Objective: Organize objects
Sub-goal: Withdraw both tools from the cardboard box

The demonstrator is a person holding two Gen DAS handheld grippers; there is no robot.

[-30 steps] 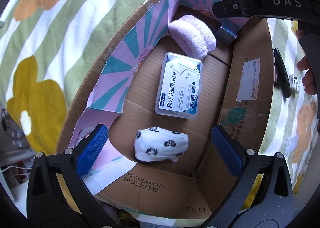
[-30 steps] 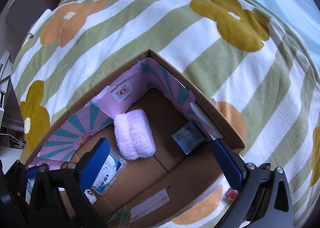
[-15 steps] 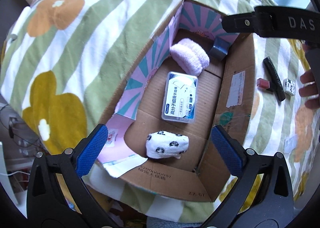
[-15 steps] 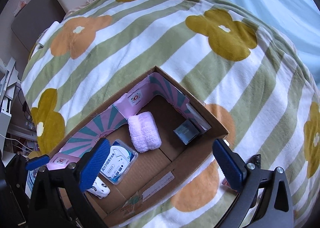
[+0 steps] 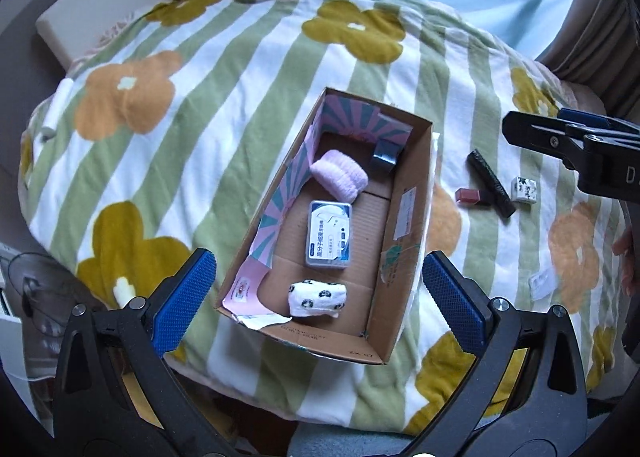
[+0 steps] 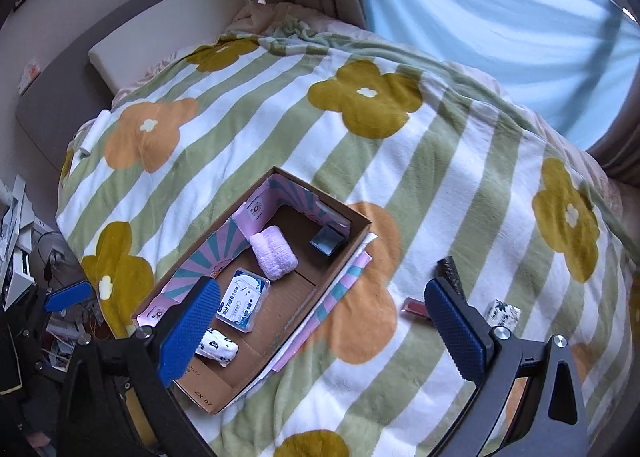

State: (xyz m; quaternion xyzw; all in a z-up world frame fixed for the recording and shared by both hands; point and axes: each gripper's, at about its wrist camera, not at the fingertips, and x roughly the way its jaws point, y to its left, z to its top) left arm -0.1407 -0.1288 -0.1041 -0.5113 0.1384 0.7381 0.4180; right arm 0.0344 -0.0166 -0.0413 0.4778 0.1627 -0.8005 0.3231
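Cardboard box (image 5: 404, 217) sits on a flowered striped blanket (image 5: 224, 97) by blue curtains (image 6: 500, 9); both claws gape empty.

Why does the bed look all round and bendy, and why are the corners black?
Left wrist view: the fisheye lens bulges the blanket like a ball, bends the cardboard box and leaves dark corners. Right wrist view: same curving and dark edges; daylight through the blue curtain lights everything softly, and the words on the small plastic case are too tiny to read.

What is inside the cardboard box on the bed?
Inside the cardboard box lie a spotted white roll, a floss pick case, a pink fluffy roll and a dark little box. Anything underneath them stays hidden.
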